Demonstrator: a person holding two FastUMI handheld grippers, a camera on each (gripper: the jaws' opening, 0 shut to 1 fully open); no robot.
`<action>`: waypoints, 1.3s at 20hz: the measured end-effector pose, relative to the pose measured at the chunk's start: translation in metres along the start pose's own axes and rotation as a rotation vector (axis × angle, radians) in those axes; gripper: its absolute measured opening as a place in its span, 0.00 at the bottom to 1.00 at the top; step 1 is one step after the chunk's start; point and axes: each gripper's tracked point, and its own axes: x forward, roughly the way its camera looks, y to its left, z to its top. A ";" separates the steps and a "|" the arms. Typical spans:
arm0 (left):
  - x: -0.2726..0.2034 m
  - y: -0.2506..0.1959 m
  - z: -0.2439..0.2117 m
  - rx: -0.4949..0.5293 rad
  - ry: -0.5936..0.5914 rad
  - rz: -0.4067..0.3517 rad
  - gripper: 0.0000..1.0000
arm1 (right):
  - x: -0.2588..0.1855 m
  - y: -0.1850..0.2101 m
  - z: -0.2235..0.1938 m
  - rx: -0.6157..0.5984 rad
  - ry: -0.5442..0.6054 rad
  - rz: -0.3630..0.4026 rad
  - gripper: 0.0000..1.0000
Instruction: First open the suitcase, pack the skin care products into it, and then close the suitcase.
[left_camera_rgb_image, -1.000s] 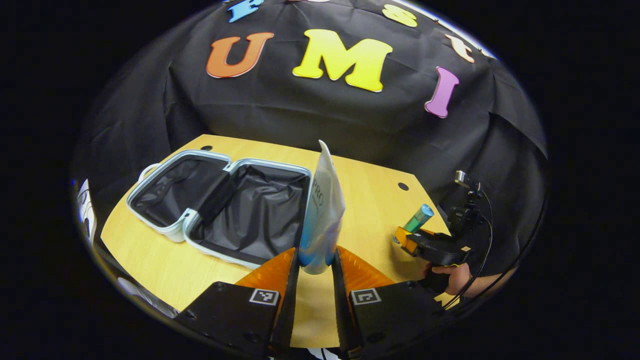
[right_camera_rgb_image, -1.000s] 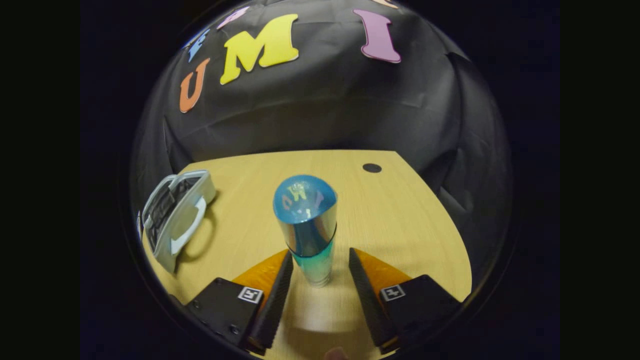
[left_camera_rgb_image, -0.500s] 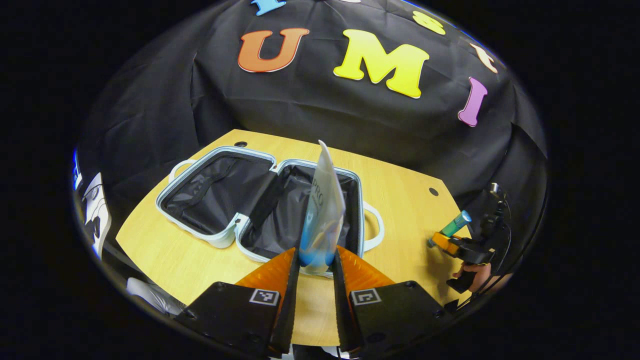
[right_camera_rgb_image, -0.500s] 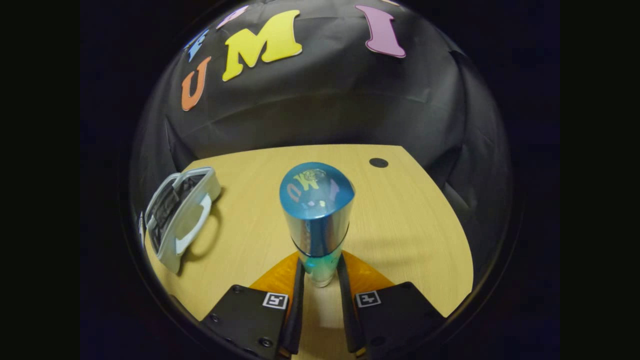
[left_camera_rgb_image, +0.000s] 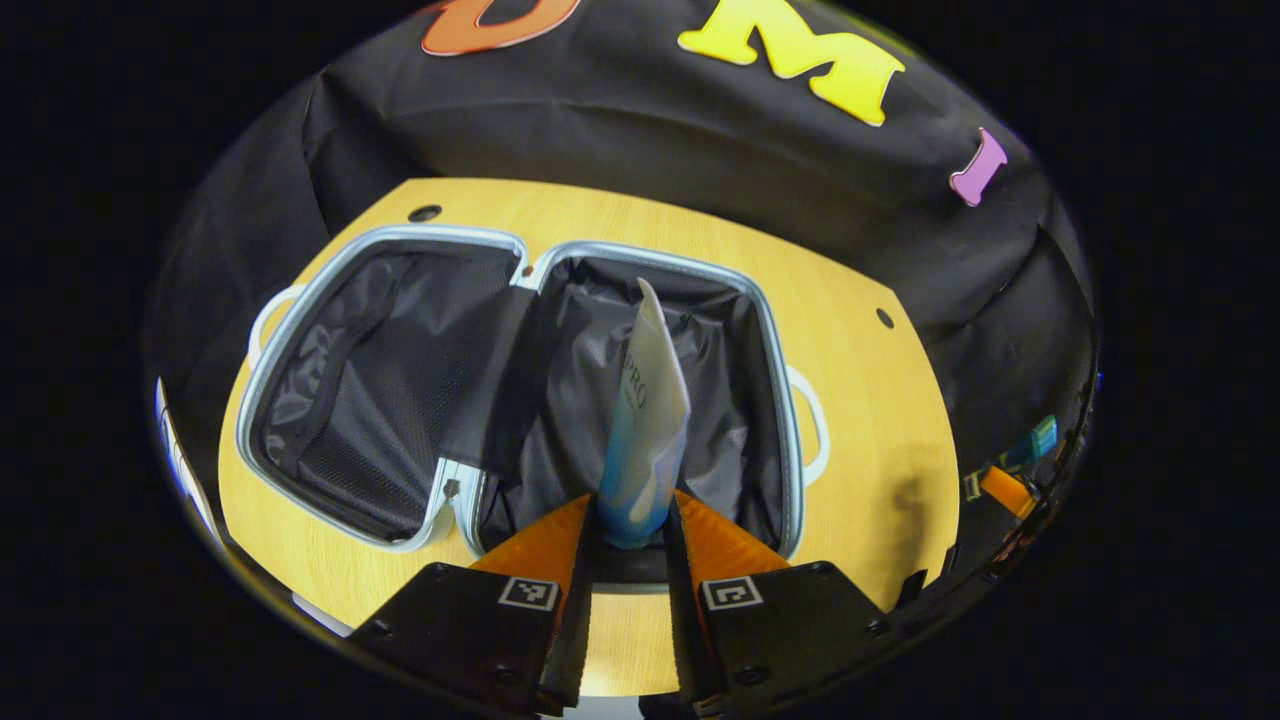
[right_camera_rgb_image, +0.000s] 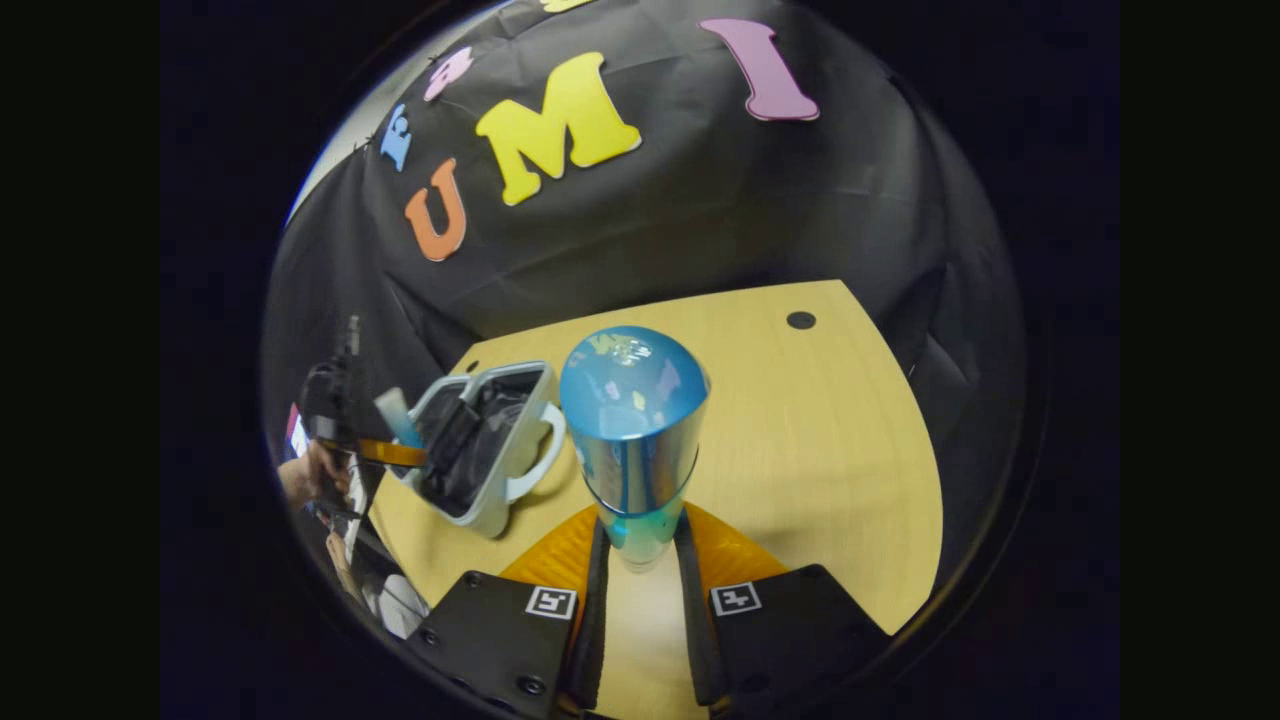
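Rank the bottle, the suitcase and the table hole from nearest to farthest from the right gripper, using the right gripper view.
1. Bottle: clamped in the right gripper.
2. Suitcase: open, left on the table.
3. Table hole: far edge, right.

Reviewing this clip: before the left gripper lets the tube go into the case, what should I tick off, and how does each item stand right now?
1. Suitcase open, both halves lying flat on the table: ok.
2. Left gripper shut on the white-and-blue tube, both fingers pressing its lower end: ok.
3. Tube over the case's right half, inside the rim: ok, judging from the left gripper view.
4. Lining under the tube free of other items: ok where visible; the part behind the tube cannot tell.
5. Right gripper shut on the blue-capped bottle, upright: ok.
6. Right gripper away from the case, off to its side: ok.
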 end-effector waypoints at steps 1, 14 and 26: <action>0.008 0.006 -0.004 0.007 0.057 0.004 0.38 | -0.010 0.004 0.005 0.002 -0.009 0.005 0.32; 0.056 0.018 -0.031 -0.001 0.588 0.004 0.38 | -0.078 0.008 0.018 0.047 -0.099 -0.007 0.32; 0.060 0.025 -0.040 -0.042 0.671 0.041 0.45 | -0.083 0.003 0.017 0.062 -0.105 -0.011 0.32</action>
